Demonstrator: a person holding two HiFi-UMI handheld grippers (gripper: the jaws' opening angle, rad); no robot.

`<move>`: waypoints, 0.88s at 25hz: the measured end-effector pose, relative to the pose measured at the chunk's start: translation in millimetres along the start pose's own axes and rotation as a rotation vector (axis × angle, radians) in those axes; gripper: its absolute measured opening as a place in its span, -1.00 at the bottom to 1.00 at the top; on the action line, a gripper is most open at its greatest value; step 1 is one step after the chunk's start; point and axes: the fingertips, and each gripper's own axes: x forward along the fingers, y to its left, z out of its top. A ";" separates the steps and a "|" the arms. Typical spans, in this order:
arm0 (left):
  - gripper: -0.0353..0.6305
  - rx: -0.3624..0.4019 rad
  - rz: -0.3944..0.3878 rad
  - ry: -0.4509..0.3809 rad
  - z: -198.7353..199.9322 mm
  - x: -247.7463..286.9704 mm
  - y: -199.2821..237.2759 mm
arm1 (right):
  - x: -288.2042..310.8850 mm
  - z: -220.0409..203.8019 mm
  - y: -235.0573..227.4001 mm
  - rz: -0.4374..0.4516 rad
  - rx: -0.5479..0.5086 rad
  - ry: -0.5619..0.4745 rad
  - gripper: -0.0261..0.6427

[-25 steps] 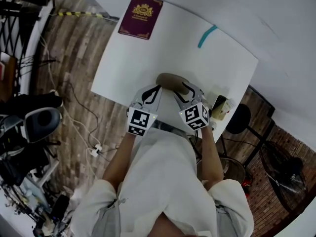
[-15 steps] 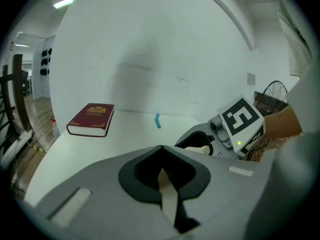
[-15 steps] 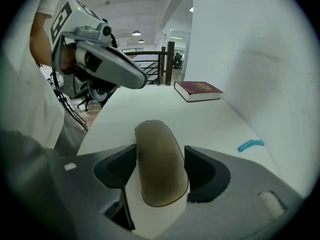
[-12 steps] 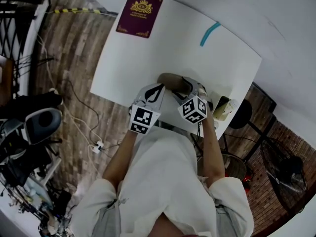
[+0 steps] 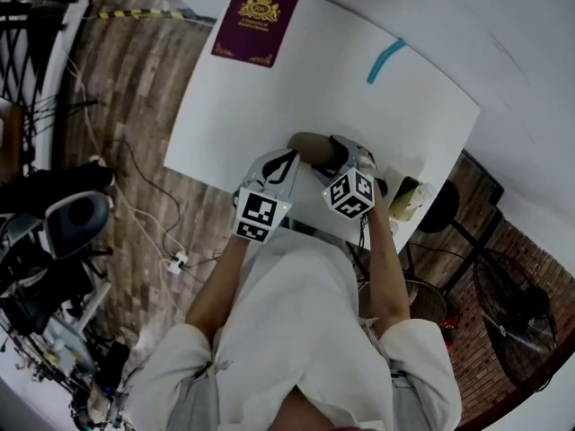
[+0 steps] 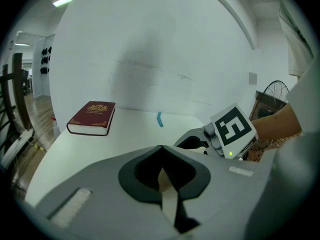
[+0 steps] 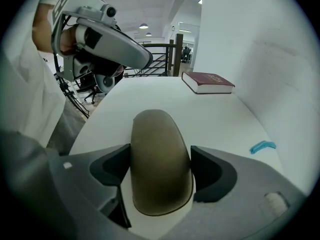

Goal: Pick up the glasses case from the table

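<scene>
An olive-brown oblong glasses case (image 5: 307, 145) lies on the white table (image 5: 359, 106) near its front edge. In the right gripper view the case (image 7: 160, 159) fills the gap between my right gripper's (image 7: 161, 168) jaws, which are opening; the dark pads flank its sides without pressing. From above, the right gripper (image 5: 341, 153) stands over the case's right end. My left gripper (image 5: 277, 165) hovers just left of the case, its jaws (image 6: 162, 149) shut with nothing in them.
A maroon book (image 5: 256, 21) lies at the table's far left corner. A small teal strip (image 5: 384, 61) rests near the far right edge. A small yellowish object (image 5: 409, 197) sits by the table's right corner, with a dark stool (image 5: 437, 214) beyond it. Cables cross the wooden floor (image 5: 144, 196).
My right gripper has sunk over the glasses case and its jaws have spread wider around it. The left gripper has stayed nearly still.
</scene>
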 end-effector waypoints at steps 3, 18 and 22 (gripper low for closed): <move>-0.84 0.000 0.004 0.001 -0.9 0.1 0.6 | 3.9 -1.0 -0.4 0.003 -0.007 0.002 0.22; -0.84 0.008 0.022 -0.009 -0.2 -5.6 -4.2 | 10.4 -3.9 -3.0 -0.017 -0.023 0.008 0.20; -0.84 0.011 0.030 -0.018 2.1 -9.3 -3.3 | 9.3 -3.1 -2.3 -0.026 0.015 0.001 0.19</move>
